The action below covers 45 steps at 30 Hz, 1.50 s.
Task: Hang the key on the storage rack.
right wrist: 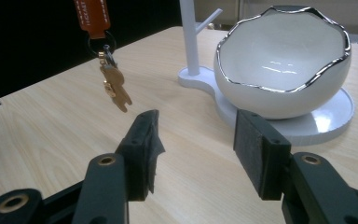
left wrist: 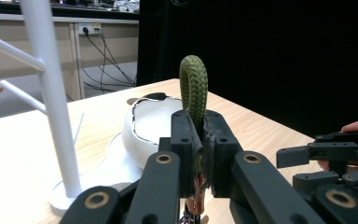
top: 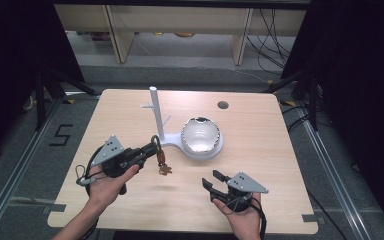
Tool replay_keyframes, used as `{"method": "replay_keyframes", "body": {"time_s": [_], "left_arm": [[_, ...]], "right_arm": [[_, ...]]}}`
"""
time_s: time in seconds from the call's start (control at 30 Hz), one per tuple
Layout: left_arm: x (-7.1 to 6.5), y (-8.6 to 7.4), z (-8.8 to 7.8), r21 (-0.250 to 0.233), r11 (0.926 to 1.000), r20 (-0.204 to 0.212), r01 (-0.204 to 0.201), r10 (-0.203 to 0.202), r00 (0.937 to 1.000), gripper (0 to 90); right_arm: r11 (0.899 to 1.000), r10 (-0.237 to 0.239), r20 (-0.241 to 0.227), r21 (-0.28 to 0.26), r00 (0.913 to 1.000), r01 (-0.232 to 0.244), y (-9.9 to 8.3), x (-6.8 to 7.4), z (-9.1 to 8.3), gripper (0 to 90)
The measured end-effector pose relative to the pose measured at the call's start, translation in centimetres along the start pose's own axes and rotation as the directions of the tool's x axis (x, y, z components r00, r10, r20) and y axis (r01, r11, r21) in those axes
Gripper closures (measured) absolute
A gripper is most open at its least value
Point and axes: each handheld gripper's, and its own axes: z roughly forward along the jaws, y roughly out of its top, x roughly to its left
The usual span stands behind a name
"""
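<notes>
While the left tongs point(left wrist: 199, 140) clamp the olive-green braided cord loop keychain point(left wrist: 194, 91), its orange tag and brass key point(right wrist: 114, 86) dangle above the pale wooden desk point(top: 260, 150). At four o'clock from them, the right tongs point(right wrist: 196, 144) gape wide, nothing between. The white eggshell-shaped bowl point(top: 201, 135) and white peg stand point(top: 155, 112) sit at one o'clock.

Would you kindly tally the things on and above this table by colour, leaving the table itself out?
White: 2, the branched stand and the egg-shaped bowl
Black: 2, the left claw and the right claw
Green, orange and gold: 1, the keychain with its green cord loop, clamped in the left claw
Total: 5
</notes>
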Motion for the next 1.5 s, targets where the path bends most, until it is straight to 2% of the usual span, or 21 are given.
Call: {"method": "replay_keyframes", "body": {"time_s": [0.1,0.23,0.27,0.3,0.33,0.37,0.5,0.53,0.6,0.63,0.73,0.77,0.83,0.97,1.03,1.13,1.17,1.27,1.3,1.33,1.5], "left_arm": [[0.3,0.0,-0.3,-0.006,1.0000,-0.009,0.001,-0.001,1.0000,83.3],[0.8,0.2,-0.7,-0.009,1.0000,-0.029,0.002,-0.002,0.9996,83.3],[0.9,0.2,-0.8,-0.009,1.0000,-0.032,-0.001,0.001,0.9995,83.3],[1.1,0.2,-0.9,-0.015,0.9999,-0.033,0.000,0.000,0.9994,83.3],[1.1,0.3,-1.0,-0.009,1.0000,-0.042,-0.001,0.001,0.9991,83.3],[1.2,0.3,-1.0,-0.011,0.9999,-0.045,0.001,-0.001,0.9990,83.3],[1.6,0.2,-1.3,-0.004,1.0000,-0.062,-0.007,0.006,0.9981,83.3],[1.6,0.2,-1.4,-0.008,1.0000,-0.066,-0.005,0.005,0.9978,83.3],[1.8,0.2,-1.6,-0.007,1.0000,-0.073,-0.006,0.006,0.9973,83.3],[1.9,0.2,-1.6,-0.006,1.0000,-0.078,-0.005,0.004,0.9970,83.3],[2.2,0.3,-1.9,-0.007,1.0000,-0.096,-0.004,0.003,0.9954,83.3],[2.3,0.3,-1.9,-0.007,1.0000,-0.102,-0.005,0.004,0.9948,83.3],[2.4,0.4,-2.1,-0.008,0.9999,-0.115,-0.009,0.008,0.9934,83.3],[2.7,0.5,-2.2,-0.008,0.9998,-0.137,-0.015,0.014,0.9905,83.3],[2.9,0.5,-2.3,-0.007,0.9999,-0.147,-0.013,0.012,0.9891,83.3],[3.2,0.5,-2.4,-0.004,0.9998,-0.161,-0.018,0.017,0.9868,83.3],[3.3,0.5,-2.4,-0.004,0.9998,-0.165,-0.018,0.017,0.9861,83.3],[3.5,0.5,-2.5,-0.002,0.9999,-0.179,-0.017,0.016,0.9837,83.3],[3.7,0.6,-2.5,-0.004,0.9998,-0.182,-0.019,0.018,0.9832,83.3],[3.7,0.6,-2.5,-0.003,0.9998,-0.187,-0.019,0.018,0.9822,83.3],[4.2,0.5,-2.6,0.001,0.9997,-0.210,-0.023,0.022,0.9775,83.3]], "right_arm": [[1.000,0.004,0.022,0.003,0.9998,-0.004,-0.2,-0.2,-0.3,51.0],[1.000,0.017,0.027,0.023,0.9995,-0.018,-0.5,-0.6,-0.7,51.0],[1.000,0.021,0.027,0.010,0.9994,-0.022,-0.6,-0.6,-0.6,50.9],[1.000,0.028,0.018,0.005,0.9994,-0.028,-0.7,-0.8,-0.6,50.9],[0.998,0.055,0.040,0.030,0.9977,-0.056,-0.8,-0.8,-0.9,50.8],[0.998,0.064,0.029,0.024,0.9975,-0.064,-0.9,-0.8,-0.9,50.8],[0.997,0.069,0.047,0.040,0.9965,-0.071,-1.1,-1.2,-1.2,50.6],[0.997,0.056,0.059,0.044,0.9967,-0.058,-1.2,-1.3,-1.3,50.5],[0.998,0.050,0.055,0.031,0.9972,-0.052,-1.3,-1.4,-1.3,50.5],[0.997,0.065,0.057,0.026,0.9963,-0.066,-1.4,-1.4,-1.3,50.5],[0.997,0.075,0.053,0.021,0.9958,-0.076,-1.6,-1.6,-1.5,50.5],[0.997,0.071,0.077,0.032,0.9945,-0.074,-1.7,-1.7,-1.7,50.5],[0.996,0.081,0.058,0.017,0.9950,-0.082,-1.8,-1.8,-1.6,50.4],[0.997,0.077,0.064,0.013,0.9949,-0.078,-2.0,-2.1,-1.8,50.3],[0.994,0.102,0.070,0.016,0.9923,-0.104,-2.1,-2.0,-1.9,50.2],[0.994,0.102,0.078,0.027,0.9917,-0.104,-2.2,-2.1,-2.0,50.0],[0.996,0.087,0.078,0.025,0.9932,-0.089,-2.3,-2.2,-2.0,49.8],[0.994,0.108,0.071,0.013,0.9917,-0.109,-2.5,-2.2,-1.9,49.5],[0.991,0.132,0.072,0.023,0.9887,-0.134,-2.5,-2.0,-1.9,49.4],[0.994,0.107,0.072,0.020,0.9916,-0.109,-2.5,-2.2,-1.9,49.4],[0.993,0.116,0.073,0.021,0.9906,-0.117,-2.6,-2.4,-1.9,48.8]]}}
